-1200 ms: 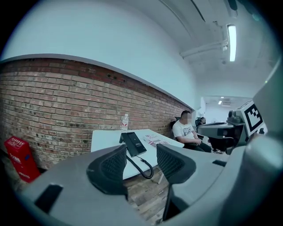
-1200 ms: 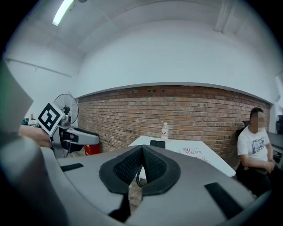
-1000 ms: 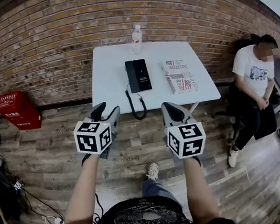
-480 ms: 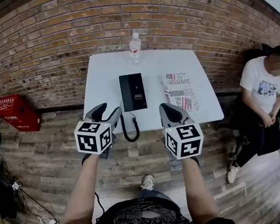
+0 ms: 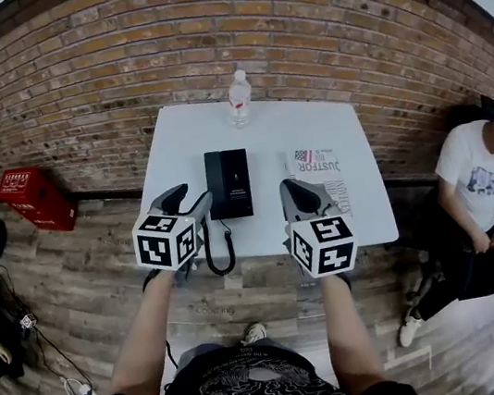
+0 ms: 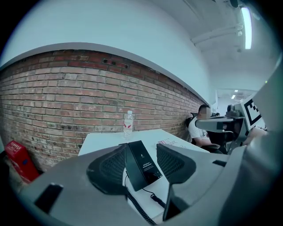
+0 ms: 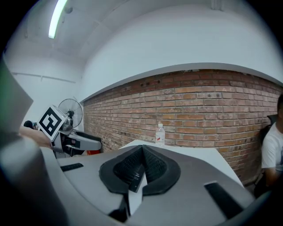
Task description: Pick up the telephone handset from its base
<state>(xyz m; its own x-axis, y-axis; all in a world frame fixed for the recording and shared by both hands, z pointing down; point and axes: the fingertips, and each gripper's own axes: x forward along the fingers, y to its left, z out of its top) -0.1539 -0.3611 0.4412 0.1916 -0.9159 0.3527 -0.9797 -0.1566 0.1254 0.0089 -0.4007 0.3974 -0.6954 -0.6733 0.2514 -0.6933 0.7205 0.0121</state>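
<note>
The black telephone (image 5: 228,183) lies flat on the white table (image 5: 296,127), handset resting on its base. Its coiled cord (image 5: 211,254) hangs over the table's front edge. My left gripper (image 5: 189,196) hovers at that edge just left of the telephone, open and empty. In the left gripper view the telephone (image 6: 142,162) shows between the spread pads (image 6: 108,170) of my left gripper (image 6: 141,167). My right gripper (image 5: 295,191) hangs to the telephone's right, over the front edge. In its own view my right gripper (image 7: 142,151) has its pads pressed together, holding nothing.
A water bottle (image 5: 237,100) stands at the table's far edge and a newspaper (image 5: 319,170) lies right of the telephone. A brick wall runs behind. A red crate (image 5: 33,195) sits on the floor at left; a seated person (image 5: 484,185) is at right.
The person carrying the grippers has stepped toward the table. Telephone and table now lie closer, right under the gripper tips. Both grippers keep the same jaw state.
</note>
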